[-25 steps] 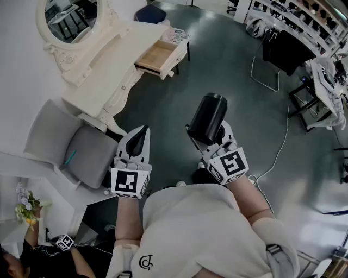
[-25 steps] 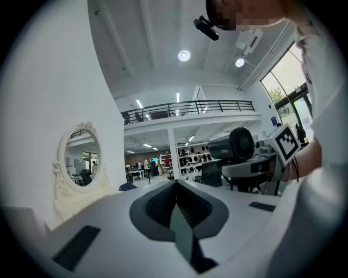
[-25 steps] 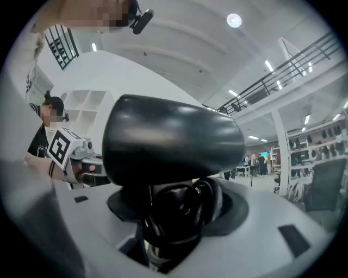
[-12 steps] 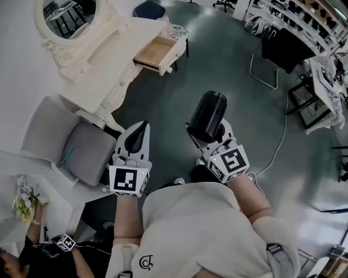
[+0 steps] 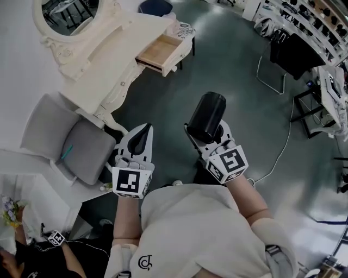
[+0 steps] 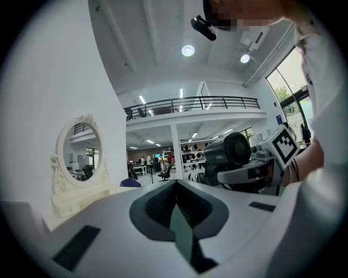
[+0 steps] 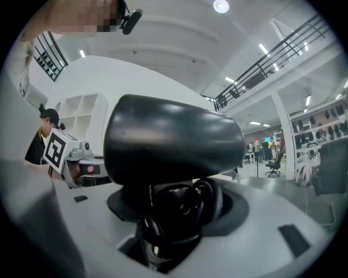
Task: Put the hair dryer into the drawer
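Observation:
The black hair dryer (image 5: 207, 116) (image 7: 173, 142) sits in my right gripper (image 5: 205, 136) (image 7: 175, 217), whose jaws are shut on its handle and coiled cord, barrel pointing away from me. My left gripper (image 5: 144, 130) (image 6: 176, 205) is held level beside it, jaws shut with nothing between them. In the left gripper view the hair dryer (image 6: 228, 155) shows at the right. The open wooden drawer (image 5: 158, 54) sticks out of the white vanity (image 5: 103, 68) far ahead at the upper left, well apart from both grippers.
An oval mirror (image 5: 64, 13) (image 6: 79, 155) tops the vanity. A grey chair (image 5: 70, 142) stands left of my left gripper. A white cable (image 5: 278, 152) lies on the dark floor at right, near black furniture (image 5: 296, 54). Another person crouches at the lower left (image 5: 32, 260).
Both grippers have drifted slightly ahead and lower, the hair dryer still held. The person at the lower left has slid further toward the frame's corner.

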Available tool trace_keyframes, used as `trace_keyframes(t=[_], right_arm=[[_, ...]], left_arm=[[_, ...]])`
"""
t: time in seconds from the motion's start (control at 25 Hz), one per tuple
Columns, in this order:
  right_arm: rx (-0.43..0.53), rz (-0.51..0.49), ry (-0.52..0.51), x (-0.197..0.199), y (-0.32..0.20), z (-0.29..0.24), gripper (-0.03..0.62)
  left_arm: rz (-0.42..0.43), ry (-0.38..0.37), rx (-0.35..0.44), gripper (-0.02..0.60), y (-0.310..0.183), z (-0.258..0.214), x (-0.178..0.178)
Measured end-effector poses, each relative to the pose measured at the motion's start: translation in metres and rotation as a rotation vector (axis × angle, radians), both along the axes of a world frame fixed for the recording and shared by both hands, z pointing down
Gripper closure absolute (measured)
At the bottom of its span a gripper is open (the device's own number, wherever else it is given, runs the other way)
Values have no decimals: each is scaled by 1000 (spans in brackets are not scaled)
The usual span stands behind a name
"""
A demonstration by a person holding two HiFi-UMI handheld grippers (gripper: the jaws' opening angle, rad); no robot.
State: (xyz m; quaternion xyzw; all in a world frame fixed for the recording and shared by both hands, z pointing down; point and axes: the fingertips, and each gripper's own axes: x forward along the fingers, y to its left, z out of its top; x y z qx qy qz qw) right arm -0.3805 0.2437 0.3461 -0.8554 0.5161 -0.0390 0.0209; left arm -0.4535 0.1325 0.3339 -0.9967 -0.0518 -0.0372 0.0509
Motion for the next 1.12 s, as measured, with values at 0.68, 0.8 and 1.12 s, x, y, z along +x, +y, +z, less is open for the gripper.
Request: trace_keyframes(t=[0.68,0.8,1.12], right_arm=[[-69,-225,15,277,-15,18,324],[-80,-256,-7,312,-20,21,324],[-84,-293,-56,390,-75,34,324]], left_arm=[[-239,23,7,568,-1,3,253],[-277,8,10,569,-9,1,282],[-333,-11,-7,569,-62,11,353]])
